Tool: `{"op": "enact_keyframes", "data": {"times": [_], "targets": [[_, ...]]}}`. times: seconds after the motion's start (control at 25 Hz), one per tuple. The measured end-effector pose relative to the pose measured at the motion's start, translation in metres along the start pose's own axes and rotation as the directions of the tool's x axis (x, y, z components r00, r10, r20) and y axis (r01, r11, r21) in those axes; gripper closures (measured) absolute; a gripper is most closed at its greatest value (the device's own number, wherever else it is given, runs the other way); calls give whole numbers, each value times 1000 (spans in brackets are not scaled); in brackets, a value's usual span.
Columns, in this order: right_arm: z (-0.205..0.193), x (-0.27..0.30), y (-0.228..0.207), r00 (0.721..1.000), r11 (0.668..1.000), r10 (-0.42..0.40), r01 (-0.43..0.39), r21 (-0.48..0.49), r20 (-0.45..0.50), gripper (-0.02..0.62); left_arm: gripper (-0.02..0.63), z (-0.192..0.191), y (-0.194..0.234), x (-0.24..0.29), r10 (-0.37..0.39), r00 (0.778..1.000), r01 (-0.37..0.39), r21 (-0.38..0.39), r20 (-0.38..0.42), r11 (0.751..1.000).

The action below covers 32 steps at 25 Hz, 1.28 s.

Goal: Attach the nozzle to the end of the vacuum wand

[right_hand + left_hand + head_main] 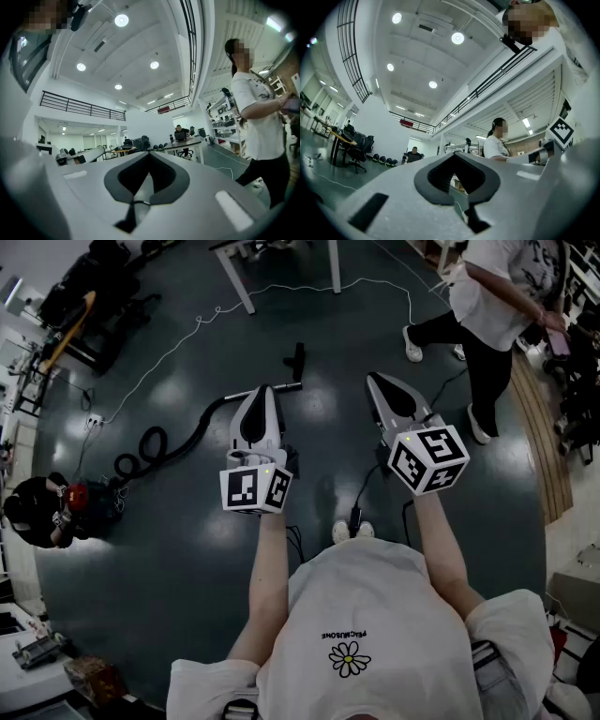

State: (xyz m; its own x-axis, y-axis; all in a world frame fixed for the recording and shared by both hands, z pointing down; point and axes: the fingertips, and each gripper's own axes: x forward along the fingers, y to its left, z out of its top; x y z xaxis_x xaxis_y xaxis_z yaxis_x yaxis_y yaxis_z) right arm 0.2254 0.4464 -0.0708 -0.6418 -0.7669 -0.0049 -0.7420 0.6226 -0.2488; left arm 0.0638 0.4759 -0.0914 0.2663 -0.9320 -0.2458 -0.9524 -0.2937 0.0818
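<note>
In the head view a black hose (155, 442) curls over the dark floor and runs into a thin silver wand (272, 388). A small black nozzle (298, 356) lies just beyond the wand's far end; whether the two touch I cannot tell. The dark vacuum body with a red part (80, 498) sits at the far left. My left gripper (264, 390) hovers above the wand, shut and empty. Further right, my right gripper (376, 379) is shut too and holds nothing. Both gripper views look out across the hall, with the left gripper's (457, 157) and right gripper's (149, 154) jaws closed together.
A person (487, 306) stands at the upper right, close to my right gripper. White table legs (239, 282) rise at the top, and a white cable (197, 324) trails across the floor. Dark cables (356, 512) lie by my feet. A wooden strip (539, 427) borders the right side.
</note>
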Motion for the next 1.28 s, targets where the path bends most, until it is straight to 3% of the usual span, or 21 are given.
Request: {"op": "enact_keyframes", "data": {"times": [0.32,0.64,0.84,1.04,1.28], "targets": [[-3,-17,-34,1000,1000,4,-4,0,3,589,603,-12,-20,14,2,1000,-2,11,-13,1000],[-29,-8,-50,996,998,67,-66,18,-64,589,603,-40,-9,21,-12,998,15,41,-64,999],[-51,44,-74,989,998,67,-66,5,-134,589,603,-74,50,42,59,994,-58,7,-87,998],[-69,136,-95,976,995,94,-98,-9,-197,558,603,-105,130,91,81,994,-81,6,-72,997],[-77,244,-136,956,998,15,-30,-48,-294,549,603,-128,226,165,116,984,-117,0,-133,993]]}}
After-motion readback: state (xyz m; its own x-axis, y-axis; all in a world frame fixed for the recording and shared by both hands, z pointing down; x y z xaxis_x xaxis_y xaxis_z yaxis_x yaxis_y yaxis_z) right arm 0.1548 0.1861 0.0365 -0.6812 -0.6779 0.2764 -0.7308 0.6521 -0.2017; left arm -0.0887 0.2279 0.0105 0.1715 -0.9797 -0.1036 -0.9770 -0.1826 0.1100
